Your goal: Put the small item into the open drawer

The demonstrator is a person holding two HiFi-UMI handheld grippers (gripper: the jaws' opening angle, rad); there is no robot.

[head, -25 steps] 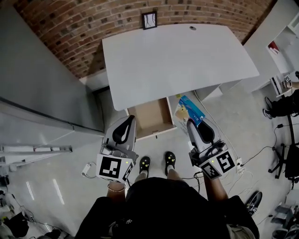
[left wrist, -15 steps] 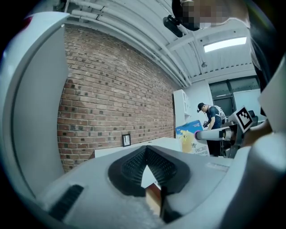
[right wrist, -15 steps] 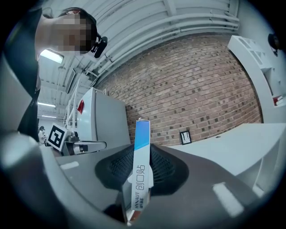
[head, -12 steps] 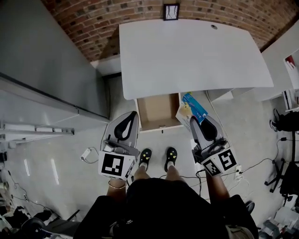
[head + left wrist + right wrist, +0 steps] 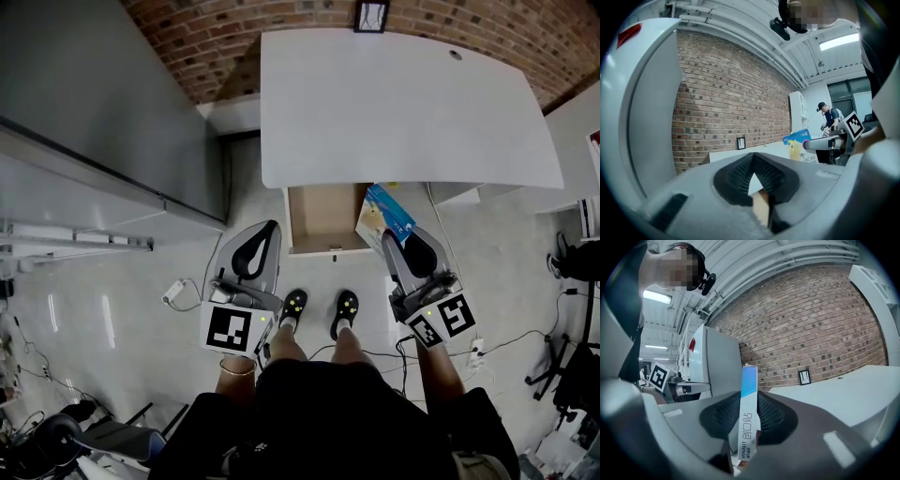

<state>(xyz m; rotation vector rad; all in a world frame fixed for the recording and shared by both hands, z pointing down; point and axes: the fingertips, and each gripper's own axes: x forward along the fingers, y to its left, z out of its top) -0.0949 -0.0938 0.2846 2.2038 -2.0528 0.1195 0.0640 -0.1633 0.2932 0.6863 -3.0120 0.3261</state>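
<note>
An open drawer with a bare brown inside sticks out from under the white desk. My right gripper is shut on a small flat box, blue and yellow, held just right of the drawer. The right gripper view has the box standing edge-on, clamped between the black pads. My left gripper hangs left of the drawer front, shut with nothing in it. From the left gripper view, its jaws meet at the tips, and the box shows off to the right.
A tall grey cabinet stands to the left against the brick wall. My feet in black shoes stand before the drawer. Cables and a white plug block lie on the floor. A person stands far off.
The desk and drawer have shifted right and lower in the head view, closer to both grippers. The right gripper still holds the box; the left gripper stays shut.
</note>
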